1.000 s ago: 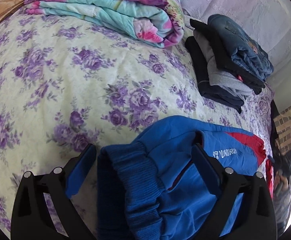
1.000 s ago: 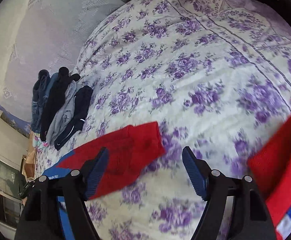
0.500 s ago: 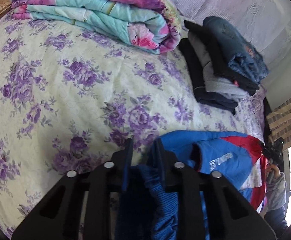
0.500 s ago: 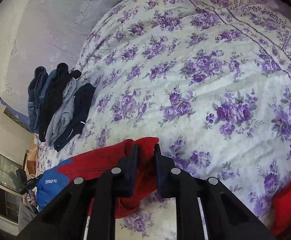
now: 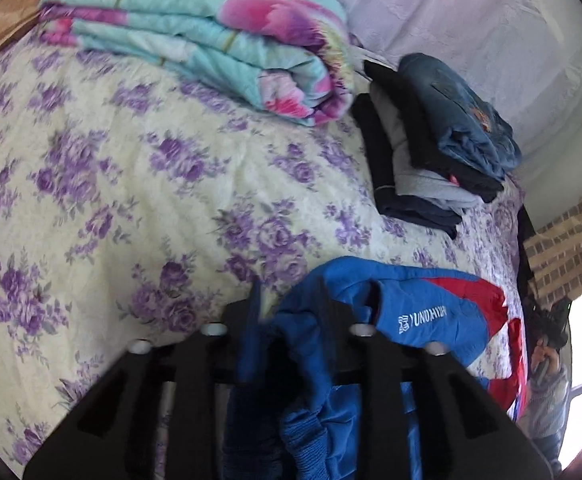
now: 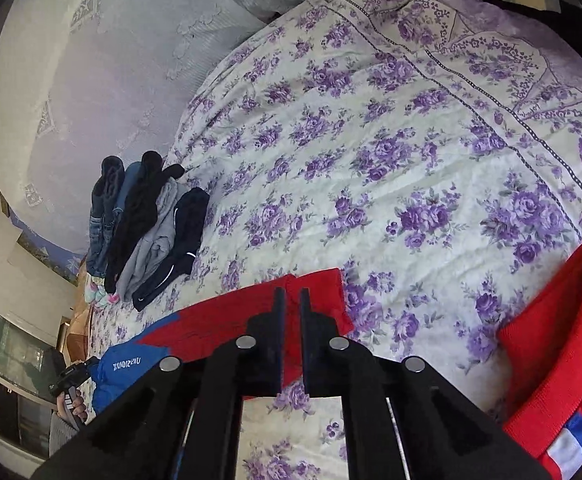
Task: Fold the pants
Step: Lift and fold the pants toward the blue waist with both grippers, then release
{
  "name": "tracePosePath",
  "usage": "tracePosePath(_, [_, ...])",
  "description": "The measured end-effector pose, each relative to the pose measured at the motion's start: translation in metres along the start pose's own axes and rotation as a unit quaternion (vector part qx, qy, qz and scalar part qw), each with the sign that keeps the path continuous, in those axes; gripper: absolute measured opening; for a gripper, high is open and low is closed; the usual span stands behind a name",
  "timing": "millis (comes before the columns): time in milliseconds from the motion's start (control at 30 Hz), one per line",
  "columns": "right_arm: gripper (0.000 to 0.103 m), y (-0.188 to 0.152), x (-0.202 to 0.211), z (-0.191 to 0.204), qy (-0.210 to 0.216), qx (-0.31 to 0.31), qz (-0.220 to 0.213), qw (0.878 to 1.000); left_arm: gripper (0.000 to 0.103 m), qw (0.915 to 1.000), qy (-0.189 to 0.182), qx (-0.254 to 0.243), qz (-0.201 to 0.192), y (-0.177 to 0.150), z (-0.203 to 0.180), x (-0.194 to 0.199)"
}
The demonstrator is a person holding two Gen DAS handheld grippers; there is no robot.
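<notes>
Now lift evenly: right claw pinches the pants' red cuff; left claw, jaws opening, straddles the blue waistband.

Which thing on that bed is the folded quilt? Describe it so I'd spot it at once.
Start at the bed with purple flowers. At its far end, left of the dark clothes pile, lies the quilt: one thick fold, the only turquoise thing, with big pink blooms.
</notes>
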State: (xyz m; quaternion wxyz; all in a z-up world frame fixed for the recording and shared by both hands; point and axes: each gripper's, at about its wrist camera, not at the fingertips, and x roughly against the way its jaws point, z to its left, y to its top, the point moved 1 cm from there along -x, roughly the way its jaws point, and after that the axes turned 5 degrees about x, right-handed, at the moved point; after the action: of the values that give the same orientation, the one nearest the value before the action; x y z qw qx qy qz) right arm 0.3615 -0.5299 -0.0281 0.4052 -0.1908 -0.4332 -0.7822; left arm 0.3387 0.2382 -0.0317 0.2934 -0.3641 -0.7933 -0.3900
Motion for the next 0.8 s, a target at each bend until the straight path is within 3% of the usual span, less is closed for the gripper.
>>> tracePosePath(33, [0.007,-0.002,-0.001,0.0,0.002,0.0,0.0,1.0,0.062,0.9999,0.0,0.005,-0.009,-0.001,0.003,0.002])
tracePosePath(67, [0.009,-0.002,-0.002,-0.001,0.005,-0.001,0.002,1.0,0.068,0.9998,0.003,0.007,-0.018,-0.002,0.005,0.005])
tracePosePath(200, [0.012,0.002,-0.013,-0.009,0.01,-0.019,0.004,1.0,0.073,0.9996,0.01,-0.026,-0.004,-0.007,0.0,0.003])
tracePosePath(300, [0.026,0.009,-0.023,-0.019,0.01,-0.032,0.004,0.999,0.072,0.999,0.013,-0.03,0.031,-0.01,0.003,-0.018])
tracePosePath(367, [0.037,0.011,-0.033,-0.025,0.011,-0.039,0.014,0.999,0.067,0.9988,0.0,-0.023,0.044,-0.013,0.006,-0.029])
tracePosePath(433, [0.037,0.011,-0.042,-0.032,0.02,-0.048,0.022,0.998,0.046,0.9986,-0.013,-0.035,0.038,-0.015,0.004,-0.031])
tracePosePath(533, [0.035,0.01,-0.059,-0.037,0.036,-0.06,0.036,0.997,0.034,0.9989,-0.014,-0.028,0.036,-0.014,0.006,-0.031])
tracePosePath(667, [0.01,0.006,-0.073,-0.029,0.039,-0.047,0.044,0.997,0.028,0.9989,-0.012,-0.04,0.019,-0.016,-0.005,-0.021])
tracePosePath(800, [0.006,0.008,-0.05,-0.015,0.038,-0.022,0.014,0.999,0.027,0.9987,-0.03,-0.042,-0.004,-0.014,-0.016,0.002])
